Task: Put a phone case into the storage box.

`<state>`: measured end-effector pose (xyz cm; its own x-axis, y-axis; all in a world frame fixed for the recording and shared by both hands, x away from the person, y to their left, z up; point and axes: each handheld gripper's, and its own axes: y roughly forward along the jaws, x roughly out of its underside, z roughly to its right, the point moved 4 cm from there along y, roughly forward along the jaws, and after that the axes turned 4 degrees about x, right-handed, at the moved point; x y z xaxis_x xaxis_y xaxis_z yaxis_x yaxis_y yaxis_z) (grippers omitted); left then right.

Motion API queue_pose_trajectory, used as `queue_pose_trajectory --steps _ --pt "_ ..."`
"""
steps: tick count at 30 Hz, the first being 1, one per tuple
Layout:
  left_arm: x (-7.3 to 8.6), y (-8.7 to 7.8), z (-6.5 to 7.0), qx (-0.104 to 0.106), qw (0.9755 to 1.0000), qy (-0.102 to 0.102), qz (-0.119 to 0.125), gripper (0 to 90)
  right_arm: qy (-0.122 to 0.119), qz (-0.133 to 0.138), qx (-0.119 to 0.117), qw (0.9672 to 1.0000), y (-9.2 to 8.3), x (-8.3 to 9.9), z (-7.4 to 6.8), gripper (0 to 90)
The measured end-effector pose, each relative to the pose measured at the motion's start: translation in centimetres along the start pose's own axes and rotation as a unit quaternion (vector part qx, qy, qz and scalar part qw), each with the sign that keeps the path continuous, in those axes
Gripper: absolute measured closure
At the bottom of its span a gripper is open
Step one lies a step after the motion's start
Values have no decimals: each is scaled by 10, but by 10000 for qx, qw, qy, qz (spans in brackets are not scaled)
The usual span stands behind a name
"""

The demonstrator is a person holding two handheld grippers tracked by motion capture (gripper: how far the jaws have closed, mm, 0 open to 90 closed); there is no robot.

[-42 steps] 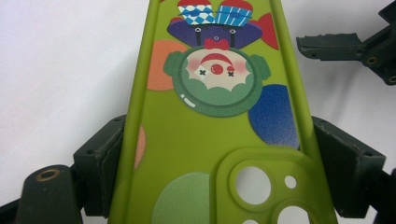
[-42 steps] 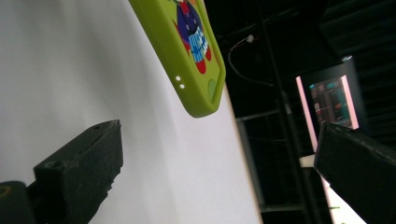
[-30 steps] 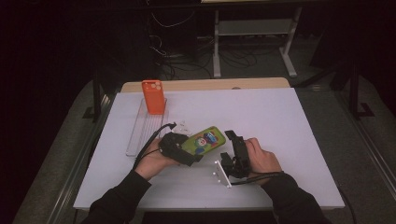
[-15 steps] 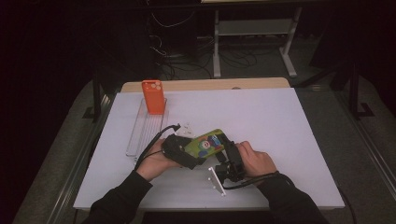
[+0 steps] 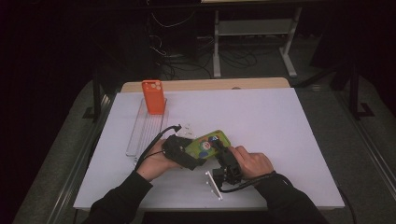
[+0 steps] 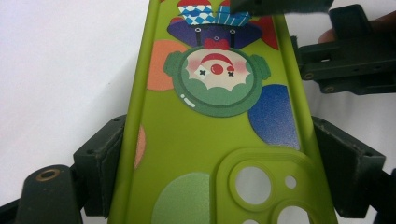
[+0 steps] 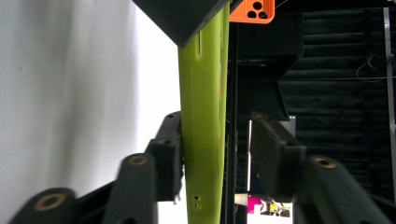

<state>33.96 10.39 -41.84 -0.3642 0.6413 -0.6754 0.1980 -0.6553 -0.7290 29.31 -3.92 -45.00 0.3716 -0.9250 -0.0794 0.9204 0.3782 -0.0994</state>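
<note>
Left of the frame's middle in the high view, the left tongs (image 5: 198, 156) are seen clamped across the width of the green phone case (image 5: 208, 142), which is held just above the white counter (image 5: 280, 130) at the lower middle of the picture. In the left gripper view the 2 black jaws are pressed flat against the case's 2 long side rails near the camera cutout, with the printed clown face lying beyond them, so a firm hold is shown there. The case is judged to be light, thin and somewhat flexible, with a smooth, rubbery skin that should grip well; its open shell may bow or twist if squeezed hard across the middle, so the side rails and corners are judged the best places to be taken. Further right, the right tongs (image 5: 223, 154) are brought to the case's far end; their jaws have just been closing, and in the right gripper view the case's edge (image 7: 203, 116) stands between them, touched by the left jaw while a gap is left to the right jaw, so no grip is made yet. At the upper left, an orange phone case (image 5: 153, 97) stands upright at the end of a clear rack (image 5: 140, 135), well apart from the work.
</note>
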Motion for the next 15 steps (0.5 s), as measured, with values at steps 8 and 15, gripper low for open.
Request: queue_pose_trajectory --steps 8,15 --pt "0 -1 -1 49 9999 -95 70 155 -91 -3 -127 9999 -1 0 -3 747" --pt "0 0 0 36 9999 -61 120 151 -135 -14 -57 9999 -1 -1 -6 758"
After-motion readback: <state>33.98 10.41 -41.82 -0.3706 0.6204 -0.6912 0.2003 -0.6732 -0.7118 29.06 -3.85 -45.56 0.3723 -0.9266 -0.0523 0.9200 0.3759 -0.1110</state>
